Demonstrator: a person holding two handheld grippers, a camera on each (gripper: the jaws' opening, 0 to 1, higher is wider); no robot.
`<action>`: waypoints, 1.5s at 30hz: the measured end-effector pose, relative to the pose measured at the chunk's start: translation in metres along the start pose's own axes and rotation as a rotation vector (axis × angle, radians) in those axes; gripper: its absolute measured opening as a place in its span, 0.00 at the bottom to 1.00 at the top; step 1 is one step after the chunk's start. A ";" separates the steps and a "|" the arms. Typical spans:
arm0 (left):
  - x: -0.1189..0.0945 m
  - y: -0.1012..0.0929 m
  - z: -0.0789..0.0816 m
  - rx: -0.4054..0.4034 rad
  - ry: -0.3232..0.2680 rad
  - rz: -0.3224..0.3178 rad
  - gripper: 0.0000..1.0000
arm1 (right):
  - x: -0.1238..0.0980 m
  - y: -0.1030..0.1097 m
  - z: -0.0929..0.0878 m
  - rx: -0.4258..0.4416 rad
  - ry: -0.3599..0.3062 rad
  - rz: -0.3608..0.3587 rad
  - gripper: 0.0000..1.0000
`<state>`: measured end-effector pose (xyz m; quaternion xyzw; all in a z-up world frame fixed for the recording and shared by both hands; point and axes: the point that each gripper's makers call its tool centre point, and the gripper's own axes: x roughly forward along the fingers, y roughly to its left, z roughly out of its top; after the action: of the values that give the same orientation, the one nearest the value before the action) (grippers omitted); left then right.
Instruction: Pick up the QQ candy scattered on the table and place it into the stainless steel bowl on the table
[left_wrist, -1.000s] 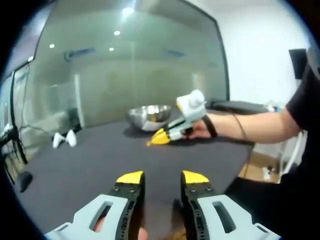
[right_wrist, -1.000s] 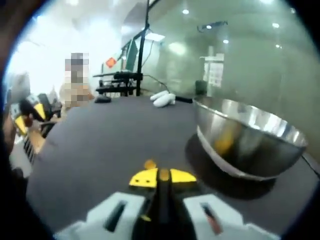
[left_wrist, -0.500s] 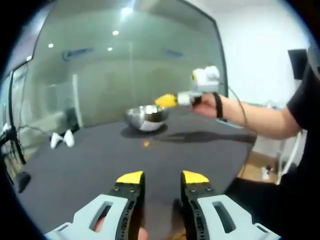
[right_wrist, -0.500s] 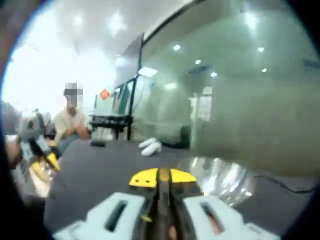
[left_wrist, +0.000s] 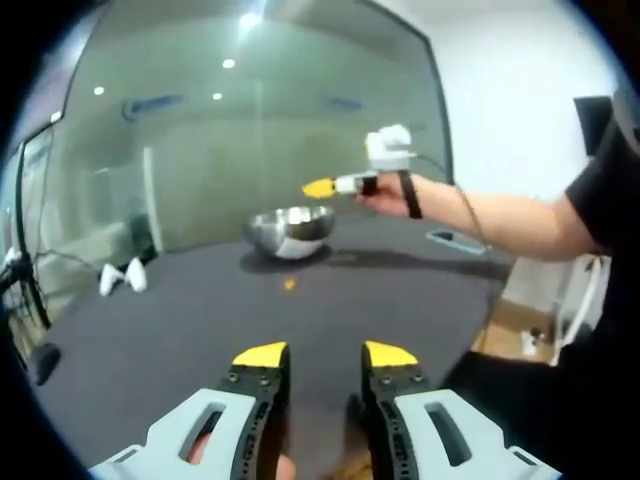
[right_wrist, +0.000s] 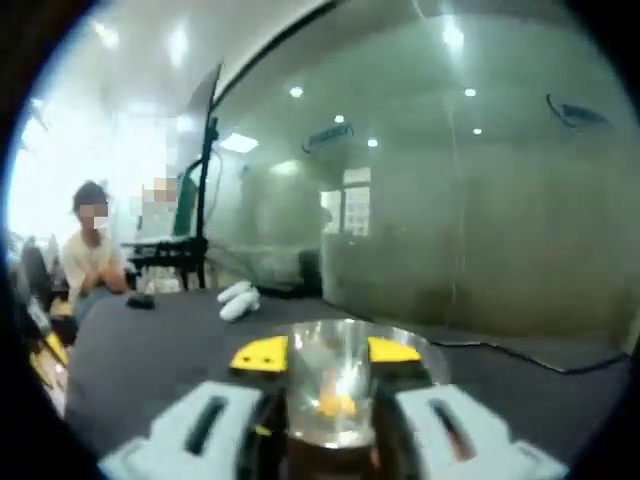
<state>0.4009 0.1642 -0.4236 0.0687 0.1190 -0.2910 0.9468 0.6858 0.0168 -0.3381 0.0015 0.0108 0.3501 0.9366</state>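
Observation:
A stainless steel bowl (left_wrist: 292, 228) stands on the dark table (left_wrist: 180, 340), far from my left gripper. One small orange candy (left_wrist: 289, 284) lies on the table in front of the bowl. My left gripper (left_wrist: 325, 355) hovers low over the near table, open, nothing between its jaws. My right gripper (left_wrist: 320, 187), held by a hand, hangs just above the bowl's right side. In the right gripper view that gripper (right_wrist: 327, 351) is open, and the bowl (right_wrist: 318, 360) sits directly below between its jaws with orange candy (right_wrist: 335, 405) lying inside.
Two white objects (left_wrist: 118, 278) rest at the table's far left edge, and a flat device (left_wrist: 455, 240) lies at the far right. A glass wall runs behind the table. A seated person (right_wrist: 90, 255) is beyond the table's end.
My right gripper lifted off the table beside the candy, swung up over the bowl, and its jaws went from shut to open. The left gripper stayed put.

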 end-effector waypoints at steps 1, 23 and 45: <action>0.000 0.000 0.000 -0.001 0.000 0.000 0.30 | 0.000 0.000 -0.001 -0.016 0.000 -0.006 0.41; 0.006 -0.007 0.001 0.013 0.011 -0.011 0.30 | -0.028 0.014 -0.012 -0.051 0.037 0.023 0.34; 0.009 -0.005 0.002 0.015 0.010 -0.009 0.30 | -0.109 0.063 -0.083 -0.082 0.115 0.220 0.32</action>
<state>0.4051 0.1548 -0.4244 0.0765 0.1219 -0.2956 0.9444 0.5604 -0.0079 -0.4179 -0.0557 0.0499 0.4506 0.8896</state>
